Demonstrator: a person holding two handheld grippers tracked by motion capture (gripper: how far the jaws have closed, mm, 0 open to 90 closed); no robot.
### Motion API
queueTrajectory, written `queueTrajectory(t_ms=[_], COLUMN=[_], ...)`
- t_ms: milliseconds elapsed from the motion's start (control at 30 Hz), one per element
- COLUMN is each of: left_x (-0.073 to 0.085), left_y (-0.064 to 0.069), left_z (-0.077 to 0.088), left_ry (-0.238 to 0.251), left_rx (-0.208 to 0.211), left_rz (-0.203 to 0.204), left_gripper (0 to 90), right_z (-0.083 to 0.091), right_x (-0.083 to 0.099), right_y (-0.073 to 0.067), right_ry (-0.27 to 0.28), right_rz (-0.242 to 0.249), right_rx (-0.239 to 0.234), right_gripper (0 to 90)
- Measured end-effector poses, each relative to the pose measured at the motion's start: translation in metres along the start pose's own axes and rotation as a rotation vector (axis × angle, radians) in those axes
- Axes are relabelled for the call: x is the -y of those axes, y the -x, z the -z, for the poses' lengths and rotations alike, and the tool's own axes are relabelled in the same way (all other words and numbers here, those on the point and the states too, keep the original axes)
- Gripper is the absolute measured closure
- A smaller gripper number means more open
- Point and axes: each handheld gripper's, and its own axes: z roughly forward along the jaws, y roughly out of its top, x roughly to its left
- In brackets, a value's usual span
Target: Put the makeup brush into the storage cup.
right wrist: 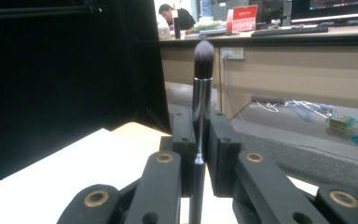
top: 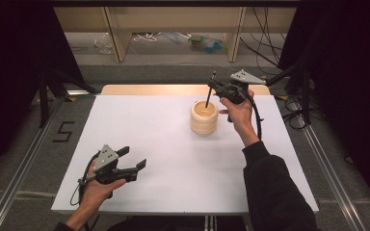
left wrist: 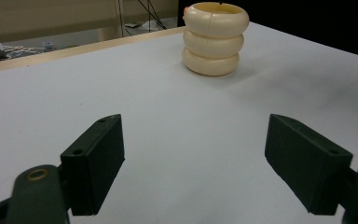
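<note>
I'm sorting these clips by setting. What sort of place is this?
Probably a lab or office recording station: a white table hemmed by black curtains, loose cables on the floor, and desks with monitors beyond.

— You've a white table top (top: 173, 159) under you, pale wooden edge (top: 173, 89) along its far side. What's on the floor left of it?

— A dark "5" (top: 63, 131), beside the metal rail (top: 24, 163).

— And past the table?

— Wooden frame legs (top: 118, 38), white cord (top: 147, 36) and some teal clutter (top: 207, 44) on the floor between them. Black cables (top: 265, 38) hang at your right.

— Farther off?

— A desk with a red sign (right wrist: 244, 17) and a keyboard (right wrist: 289, 31).
</note>
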Motion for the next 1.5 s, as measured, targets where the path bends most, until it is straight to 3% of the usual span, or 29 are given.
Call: queueTrajectory(t_ms=[300, 933, 1200, 1267, 1333, 1433, 1500], left_x=[0.0, -0.001, 0.0, -0.001, 0.0, -0.001, -0.001], left_y=[0.0, 0.0, 0.0, 0.0, 0.0, -0.001, 0.0], left_z=[0.0, 0.0, 0.001, 0.0, 0.0, 0.001, 0.0], left_ry=[0.004, 0.007, 0.002, 0.006, 0.003, 0.005, 0.006], left_rx=[-0.002, 0.0, -0.001, -0.003, -0.003, -0.002, -0.002], left_rz=[-0.001, -0.005, -0.009, 0.007, -0.002, -0.009, 0.004], left_gripper=[20.1, 20.2, 20.2, 20.2, 20.2, 20.2, 20.2], right_z=[-0.006, -0.014, -0.017, -0.016, -0.016, -0.014, -0.011], right_x=[0.008, 0.025, 0.029, 0.029, 0.029, 0.025, 0.021], right_y=[0.003, 0.004, 0.004, 0.004, 0.004, 0.004, 0.003], right_ry=[-0.056, -0.162, -0.168, -0.188, -0.192, -0.17, -0.149], right_rz=[-0.009, -0.022, 0.003, -0.014, -0.032, -0.061, -0.096], right_rx=[0.016, -0.003, -0.002, 0.004, 0.026, 0.048, 0.05], right_gripper=[83.7, 83.3, 82.3, 76.1, 64.9, 44.4, 39.1])
